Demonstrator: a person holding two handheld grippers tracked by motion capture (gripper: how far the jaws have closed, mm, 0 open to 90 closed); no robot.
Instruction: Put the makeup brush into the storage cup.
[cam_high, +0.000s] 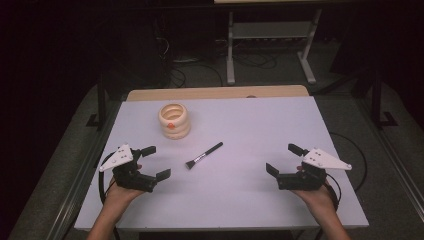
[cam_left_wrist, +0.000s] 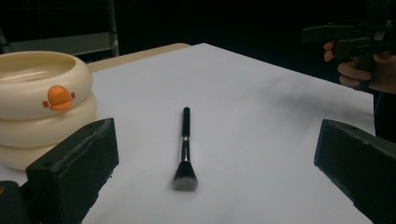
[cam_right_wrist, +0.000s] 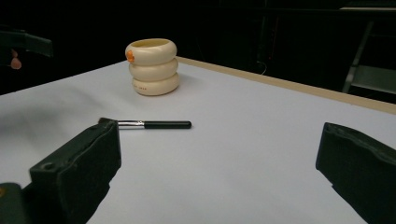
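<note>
A black makeup brush lies flat near the middle of the white table, bristles toward the person. Beyond it to the left stands a cream ringed cup with an orange mark. My left gripper rests at the front left, jaws wide apart and empty, pointing at the brush with the cup at its left. My right gripper rests at the front right, also open and empty. From it the brush lies ahead to the left, its bristles hidden behind one jaw, and the cup stands farther off.
A tan wooden strip borders the table's far edge. A metal stand and cables sit on the dark floor beyond. Black cables loop off both grippers by the table's sides.
</note>
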